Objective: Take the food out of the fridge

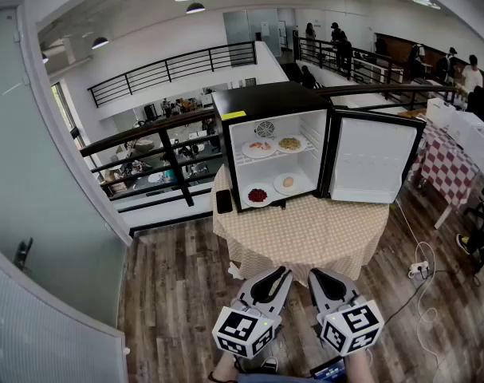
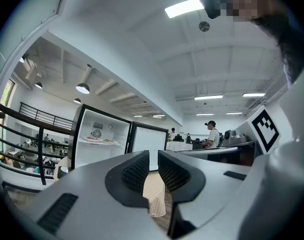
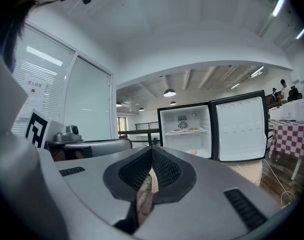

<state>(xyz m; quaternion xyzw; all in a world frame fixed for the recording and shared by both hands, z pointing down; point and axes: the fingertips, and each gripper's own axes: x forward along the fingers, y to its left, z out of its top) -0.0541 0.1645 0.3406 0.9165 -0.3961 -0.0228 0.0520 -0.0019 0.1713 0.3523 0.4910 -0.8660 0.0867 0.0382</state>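
Wooden floor (image 1: 178, 286) lay under both grippers. The left gripper (image 1: 280, 273) and the right gripper (image 1: 315, 276) had their jaws closed on nothing, side by side, well apart from the round table (image 1: 305, 234). On it stood the fridge (image 1: 265, 106), its door (image 1: 373, 162) open. The food (image 1: 259, 147) was inside on plates, two on the shelf and two on the bottom.
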